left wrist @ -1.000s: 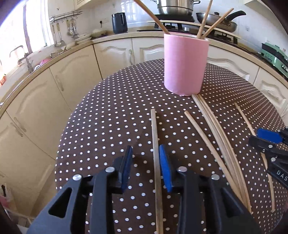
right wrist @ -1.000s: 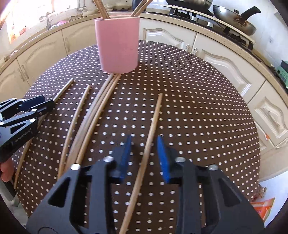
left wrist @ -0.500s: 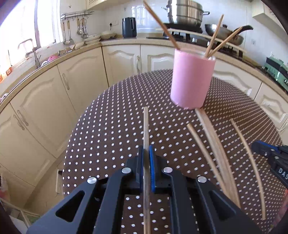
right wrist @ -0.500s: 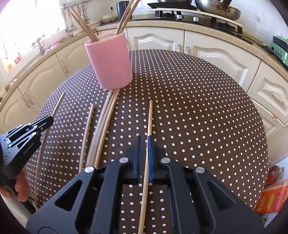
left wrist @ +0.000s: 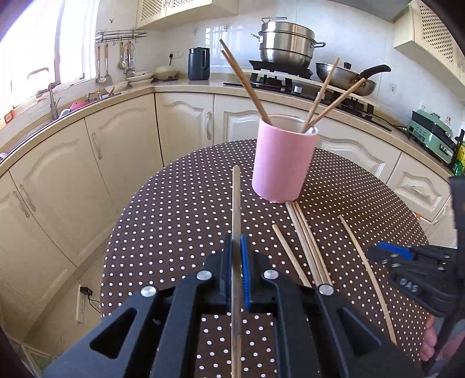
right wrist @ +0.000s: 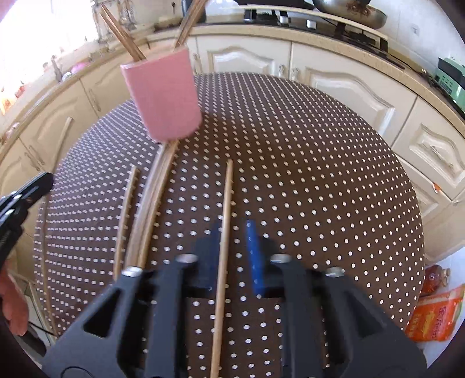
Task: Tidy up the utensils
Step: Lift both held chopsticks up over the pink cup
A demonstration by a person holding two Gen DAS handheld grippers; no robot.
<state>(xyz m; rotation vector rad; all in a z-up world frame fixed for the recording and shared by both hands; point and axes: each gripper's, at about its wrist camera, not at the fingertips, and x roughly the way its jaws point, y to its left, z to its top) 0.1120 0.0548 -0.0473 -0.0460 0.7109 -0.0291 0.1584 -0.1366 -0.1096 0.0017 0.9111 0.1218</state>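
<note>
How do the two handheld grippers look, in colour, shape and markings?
Both the left gripper and the right gripper are black plastic, with triangular cut-outs, silver round bolts and blue finger pads. Pale embossed letters mark the right gripper's side. No cables or sleeves show.

Cream cabinets (left wrist: 122, 145) with arched panel doors curve beneath a pale countertop (left wrist: 180, 85). White wall tiles (left wrist: 232, 26) catch glare from a bright window (left wrist: 32, 43) (blown out to white) above the tap (left wrist: 49, 90). A stainless steamer pot (left wrist: 286, 40) and a wok (left wrist: 345, 77) stand on the gas hob (left wrist: 305, 84).
</note>
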